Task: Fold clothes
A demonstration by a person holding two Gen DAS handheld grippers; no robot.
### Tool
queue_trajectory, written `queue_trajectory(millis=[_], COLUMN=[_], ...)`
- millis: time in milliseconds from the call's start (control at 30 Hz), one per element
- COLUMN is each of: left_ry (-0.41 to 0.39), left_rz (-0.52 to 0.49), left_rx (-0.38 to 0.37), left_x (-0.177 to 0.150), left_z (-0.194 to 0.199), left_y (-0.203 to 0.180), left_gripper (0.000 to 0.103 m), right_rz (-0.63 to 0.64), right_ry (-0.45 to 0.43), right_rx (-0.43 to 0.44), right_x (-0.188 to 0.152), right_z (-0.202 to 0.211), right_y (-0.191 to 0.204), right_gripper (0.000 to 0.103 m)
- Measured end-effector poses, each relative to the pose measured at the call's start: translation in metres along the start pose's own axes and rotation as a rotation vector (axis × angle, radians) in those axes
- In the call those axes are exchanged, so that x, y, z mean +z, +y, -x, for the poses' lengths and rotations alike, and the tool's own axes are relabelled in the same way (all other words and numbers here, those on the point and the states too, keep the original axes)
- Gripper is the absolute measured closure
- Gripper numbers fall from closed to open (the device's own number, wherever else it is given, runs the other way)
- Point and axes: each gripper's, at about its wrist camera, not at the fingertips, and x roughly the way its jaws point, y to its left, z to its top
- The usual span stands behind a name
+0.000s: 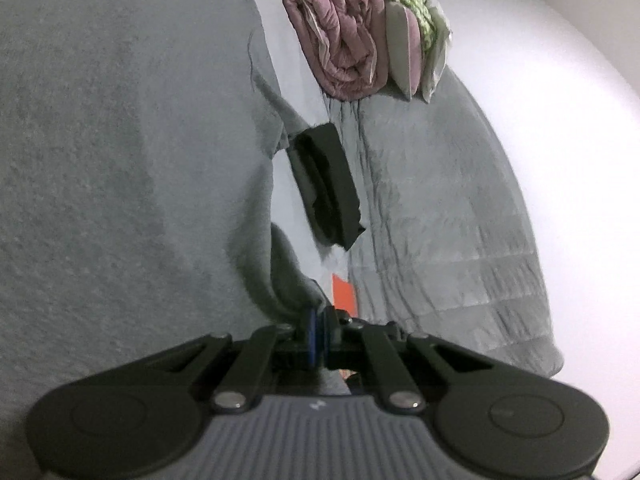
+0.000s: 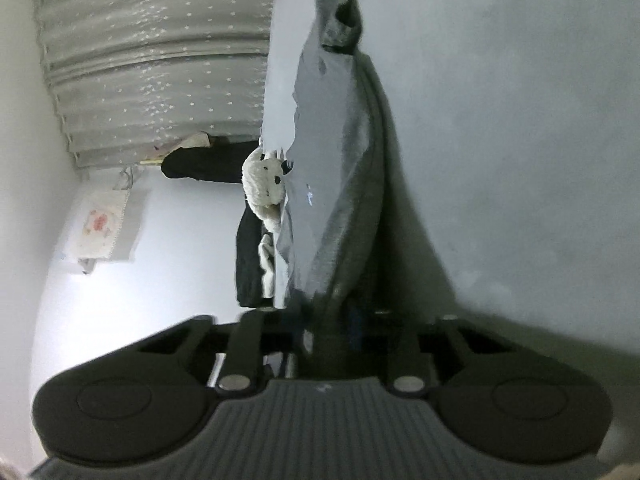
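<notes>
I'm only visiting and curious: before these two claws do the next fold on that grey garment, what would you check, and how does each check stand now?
1. Left gripper shut on the grey garment: ok, cloth is pinched between its pads.
2. Right gripper gripping the same garment: cannot tell, cloth lies between its blurred jaws.
3. Black folded item clear of the fold: not ok, it lies at the garment's edge.
4. Pink quilted roll out of the way: ok, apart from the garment.
5. Garment spread smooth: cannot tell, too close.
</notes>
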Motion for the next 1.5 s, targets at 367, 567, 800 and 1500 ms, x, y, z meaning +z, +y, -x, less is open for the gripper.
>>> queue_trajectory(millis=[367, 567, 800, 1500], left_ry=[0.127, 0.099, 0.109, 0.100], left_rz=[-0.239, -0.359, -0.526, -0.592], left_rx=[0.230, 0.278, 0.315, 0.444], left_x=[-0.018, -0.013, -0.023, -0.048], left_z=[-0.026, -0.022, -0.023, -0.050], left_y=[-0.015, -0.026, -0.049, -0.065], left_gripper=[0.085, 0.075, 0.057, 0.097], right_rz=[0.272, 0.242, 0.228, 0.260], right_ry=[-0.125, -0.090, -0.093, 0.014], right_rx=[-0.367, -0.312, -0.319, -0.309], right_x=[-0.001, 0.004, 0.007, 0.010], right_z=[0.038, 0.045, 0.062, 0.057], right_y=[0.027, 0.016, 0.008, 0.003], right_gripper=[0.090, 0.068, 0.062, 0.061])
